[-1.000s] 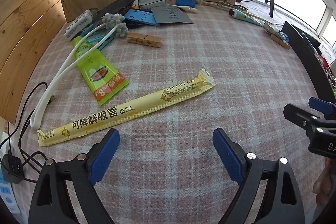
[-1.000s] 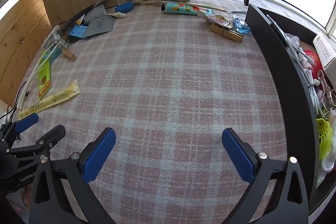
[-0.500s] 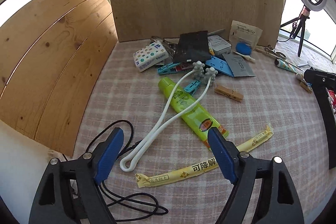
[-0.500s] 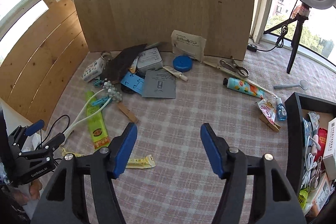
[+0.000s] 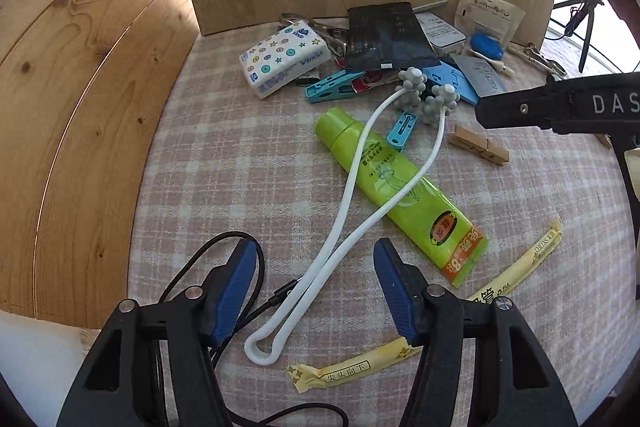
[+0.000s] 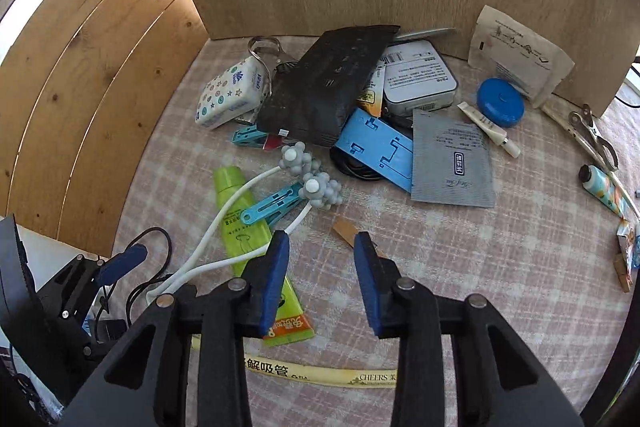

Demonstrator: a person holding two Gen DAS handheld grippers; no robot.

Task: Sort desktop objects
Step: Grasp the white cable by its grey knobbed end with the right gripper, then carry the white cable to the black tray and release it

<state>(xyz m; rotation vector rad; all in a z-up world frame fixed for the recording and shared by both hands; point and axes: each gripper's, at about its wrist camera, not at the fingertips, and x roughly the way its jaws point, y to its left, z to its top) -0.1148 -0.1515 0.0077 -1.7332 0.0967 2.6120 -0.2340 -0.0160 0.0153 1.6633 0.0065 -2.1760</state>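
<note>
A white looped massager (image 5: 352,211) with grey knobbed ends lies across a green tube (image 5: 400,191) on the plaid cloth; both also show in the right wrist view, the massager (image 6: 224,223) and the tube (image 6: 240,223). My left gripper (image 5: 316,287) is open and empty, its jaws on either side of the massager's loop end. My right gripper (image 6: 320,275) is open and empty, above a wooden clothespin (image 6: 348,231). A yellow straw packet (image 5: 500,287) lies in front.
At the back lie a tissue pack (image 5: 284,59), a black pouch (image 6: 328,83), a blue stand (image 6: 380,147), a grey sachet (image 6: 452,159), a blue round case (image 6: 500,103), blue clips (image 6: 272,207) and scissors (image 6: 592,139). Wooden boards wall the left and back. A black cable (image 5: 224,267) lies at front left.
Both grippers have moved forward and down toward the clutter. The left one now straddles the massager's loop. The right jaws have narrowed over the clothespin.
</note>
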